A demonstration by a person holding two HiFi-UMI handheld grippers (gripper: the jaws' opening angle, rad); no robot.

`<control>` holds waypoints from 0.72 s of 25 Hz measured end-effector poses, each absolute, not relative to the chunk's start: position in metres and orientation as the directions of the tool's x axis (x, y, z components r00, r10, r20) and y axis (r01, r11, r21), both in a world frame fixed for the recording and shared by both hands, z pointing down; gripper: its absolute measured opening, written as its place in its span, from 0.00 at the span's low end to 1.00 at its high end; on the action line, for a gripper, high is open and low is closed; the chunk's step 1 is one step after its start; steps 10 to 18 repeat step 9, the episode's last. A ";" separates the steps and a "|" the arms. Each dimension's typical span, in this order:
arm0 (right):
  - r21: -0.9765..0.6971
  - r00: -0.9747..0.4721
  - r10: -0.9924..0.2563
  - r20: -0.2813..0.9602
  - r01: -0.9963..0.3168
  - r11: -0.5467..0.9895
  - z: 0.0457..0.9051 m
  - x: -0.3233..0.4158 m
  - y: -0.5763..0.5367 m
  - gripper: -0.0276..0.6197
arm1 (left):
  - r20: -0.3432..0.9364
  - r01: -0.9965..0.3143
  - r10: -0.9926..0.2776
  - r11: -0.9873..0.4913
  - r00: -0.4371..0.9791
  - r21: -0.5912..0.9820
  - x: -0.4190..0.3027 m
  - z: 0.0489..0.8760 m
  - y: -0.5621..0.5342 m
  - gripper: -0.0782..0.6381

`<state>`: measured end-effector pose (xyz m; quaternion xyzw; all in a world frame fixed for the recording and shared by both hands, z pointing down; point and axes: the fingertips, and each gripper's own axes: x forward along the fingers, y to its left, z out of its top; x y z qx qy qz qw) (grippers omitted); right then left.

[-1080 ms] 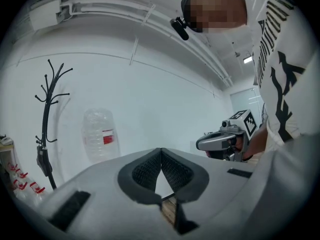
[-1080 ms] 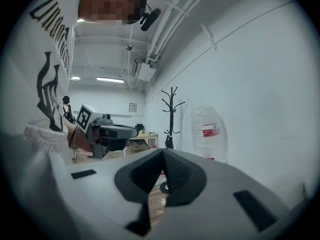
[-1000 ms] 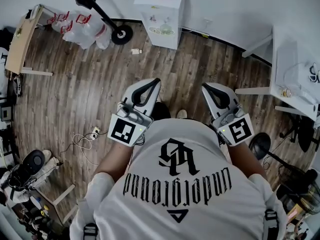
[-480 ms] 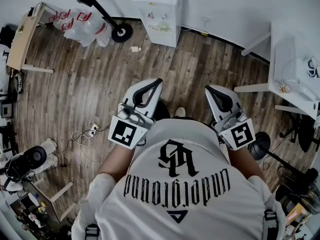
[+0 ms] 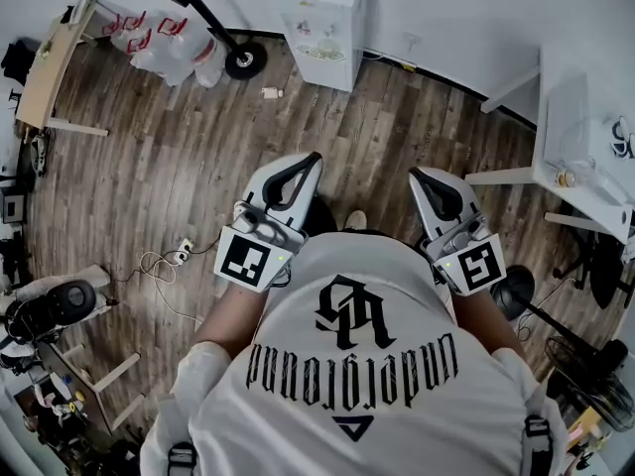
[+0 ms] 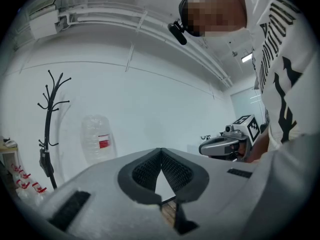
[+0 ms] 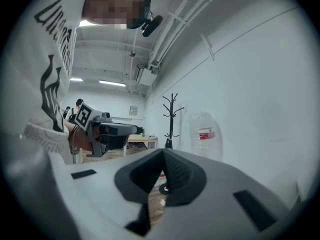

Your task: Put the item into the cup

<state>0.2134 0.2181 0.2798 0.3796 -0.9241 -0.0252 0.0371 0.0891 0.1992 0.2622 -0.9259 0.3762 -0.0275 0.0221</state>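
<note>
Both grippers are smooth pale-grey plastic shells w/ black pads, the pad faces ribbed in a fine lattice; each carries a white cube w/ a black square marker [image 5: 245, 259] at the back; left gripper [image 6: 161, 150]: jaws closed, tips touching, pads forming a narrow V w/ a small triangular gap behind the tips showing only wall & a strip of floor; nothing gripped; right gripper [image 7: 163, 150]: same, jaws fully together at the tips, nothing between them or touching them; the two sit side by side at waist height, well apart, shoe tip [image 5: 359, 225] visible between them; below the jaws, a wood-plank floor [image 5: 179, 167], brown, streaky grain; ahead of the jaws, a boxy white cabinet [image 5: 322, 28] against a plain white wall; ahead-left of the left jaws, a clear ribbed water bottle [image 6: 97, 139] w/ red label & a thin black branching coat stand [image 6: 50, 109]; right of the right jaws, a flat white table [image 5: 585, 157] w/ slim legs; behind the jaws, person's white T-shirt [image 5: 357, 365], soft cloth, black gothic print; cup & item: cannot tell where they are from any view
</note>
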 end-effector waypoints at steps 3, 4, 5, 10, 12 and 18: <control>0.065 -0.713 -0.698 0.060 -0.695 0.716 0.281 0.213 0.215 0.05 | 0.030 -0.700 -0.702 -0.712 0.711 -0.062 0.088 0.261 0.196 0.12; 0.066 -0.714 -0.697 0.060 -0.694 0.717 0.281 0.214 0.215 0.05 | 0.029 -0.701 -0.703 -0.711 0.711 -0.061 0.088 0.261 0.196 0.12; 0.071 -0.715 -0.697 0.055 -0.693 0.717 0.281 0.214 0.214 0.05 | 0.028 -0.702 -0.704 -0.710 0.710 -0.060 0.088 0.261 0.196 0.12; 0.097 -0.723 -0.691 0.022 -0.686 0.721 0.277 0.214 0.214 0.05 | 0.024 -0.709 -0.711 -0.703 0.703 -0.058 0.086 0.260 0.198 0.12; 0.097 -0.723 -0.691 0.022 -0.686 0.721 0.277 0.214 0.214 0.05 | 0.024 -0.709 -0.711 -0.703 0.703 -0.058 0.086 0.260 0.198 0.12; 0.097 -0.723 -0.691 0.022 -0.686 0.721 0.277 0.214 0.214 0.05 | 0.024 -0.709 -0.711 -0.703 0.703 -0.058 0.086 0.260 0.198 0.12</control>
